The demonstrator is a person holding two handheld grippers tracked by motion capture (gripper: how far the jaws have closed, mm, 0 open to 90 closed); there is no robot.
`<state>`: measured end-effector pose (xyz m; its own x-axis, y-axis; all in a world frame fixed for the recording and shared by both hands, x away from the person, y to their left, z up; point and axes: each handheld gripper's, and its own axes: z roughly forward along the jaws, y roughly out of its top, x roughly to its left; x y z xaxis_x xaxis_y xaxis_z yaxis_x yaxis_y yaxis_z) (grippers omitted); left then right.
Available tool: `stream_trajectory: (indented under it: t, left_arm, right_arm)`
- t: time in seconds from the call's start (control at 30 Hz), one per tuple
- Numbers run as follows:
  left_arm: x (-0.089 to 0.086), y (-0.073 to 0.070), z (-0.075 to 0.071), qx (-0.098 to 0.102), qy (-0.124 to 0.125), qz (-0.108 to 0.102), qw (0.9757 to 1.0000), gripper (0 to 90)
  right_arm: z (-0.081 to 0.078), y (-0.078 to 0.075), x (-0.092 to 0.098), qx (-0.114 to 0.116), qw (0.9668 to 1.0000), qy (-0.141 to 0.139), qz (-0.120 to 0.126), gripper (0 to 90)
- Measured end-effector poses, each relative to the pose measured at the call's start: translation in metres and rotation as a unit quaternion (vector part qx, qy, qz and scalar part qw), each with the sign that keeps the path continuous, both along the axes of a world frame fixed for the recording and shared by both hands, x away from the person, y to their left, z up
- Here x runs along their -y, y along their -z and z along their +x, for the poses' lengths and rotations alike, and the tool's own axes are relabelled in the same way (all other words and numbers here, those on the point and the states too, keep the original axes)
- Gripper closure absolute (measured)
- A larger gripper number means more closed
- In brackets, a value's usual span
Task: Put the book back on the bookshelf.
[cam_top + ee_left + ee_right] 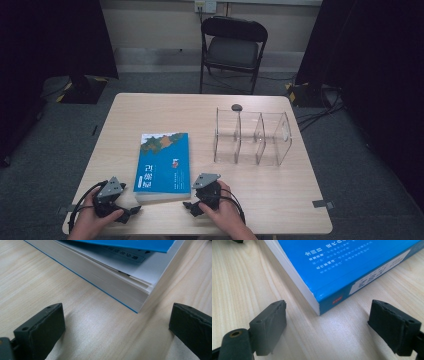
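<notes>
Left tool (131,212) sits low on the table (280,195), just off the near left corner of the blue book (163,165), and its jaws are spread wide with nothing but bare wood between them. In the left gripper view that corner (143,298) is right ahead, pages fanned a little, the cover lifted slightly off the block. The book itself lies flat, front cover up, near the table's near edge. Moving across to its near right corner: the right tool (189,207) mirrors the first, jaws also spread and holding nothing, and the right gripper view shows the spine corner (318,305) sitting between them, not touched. Beyond the book to the right stands a clear acrylic divider rack (252,137), upright, well apart from it, with a small dark disc (236,107) behind it.

My read: both tools are lining up to take the book, likely for that rack. To do it well, each should slide in level, one jaw under the bottom cover and one on top, catching the whole page block, not just the loose cover on the left. Close both together so it lifts flat.
</notes>
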<state>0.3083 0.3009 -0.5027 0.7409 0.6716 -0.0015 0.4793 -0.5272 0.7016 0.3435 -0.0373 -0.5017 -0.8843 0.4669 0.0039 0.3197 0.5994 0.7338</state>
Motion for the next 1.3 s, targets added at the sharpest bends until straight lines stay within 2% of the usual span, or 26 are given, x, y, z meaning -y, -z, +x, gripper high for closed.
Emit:
stream_trajectory:
  t: [0.23, 0.27, 0.67, 0.77, 0.8, 0.9, 1.03, 1.1, 1.3]
  left_arm:
    - [0.001, 0.000, 0.000, 0.000, 0.001, -0.004, 1.0000, 0.0]
    - [0.001, 0.001, 0.000, 0.000, -0.003, -0.009, 1.0000, 0.0]
    - [0.005, 0.001, 0.001, 0.000, -0.012, -0.010, 0.9999, 0.0]
    - [0.005, 0.001, 0.001, 0.001, -0.011, -0.008, 0.9999, 0.0]
    - [0.005, 0.001, 0.001, 0.001, -0.011, -0.008, 0.9999, 0.0]
    - [0.005, 0.001, 0.001, 0.000, -0.011, -0.008, 0.9999, 0.0]
    - [0.005, 0.001, 0.001, 0.000, -0.011, -0.008, 0.9999, 0.0]
    - [0.005, 0.001, 0.001, 0.000, -0.010, -0.007, 0.9999, 0.0]
    - [0.005, 0.001, 0.001, 0.000, -0.011, -0.009, 0.9999, 0.0]
  right_arm:
    - [0.000, 0.000, 0.001, -0.001, 1.0000, -0.004, 0.000, 13.5]
    - [0.000, 0.000, 0.001, 0.000, 1.0000, -0.005, 0.000, 13.5]
    - [0.001, -0.001, 0.003, 0.000, 0.9999, -0.015, -0.003, 15.5]
    - [0.002, -0.005, 0.006, -0.008, 0.9998, -0.013, -0.011, 16.0]
    - [0.005, -0.008, 0.009, -0.017, 0.9998, -0.013, 0.003, 16.1]
    - [0.007, -0.012, 0.009, -0.023, 0.9996, -0.012, 0.004, 16.1]
    - [0.009, -0.022, 0.003, -0.018, 0.9995, -0.025, 0.001, 16.1]
    - [0.009, -0.028, -0.002, -0.014, 0.9995, -0.029, -0.008, 16.1]
    - [0.013, -0.039, -0.011, -0.003, 0.9990, -0.043, -0.005, 16.1]
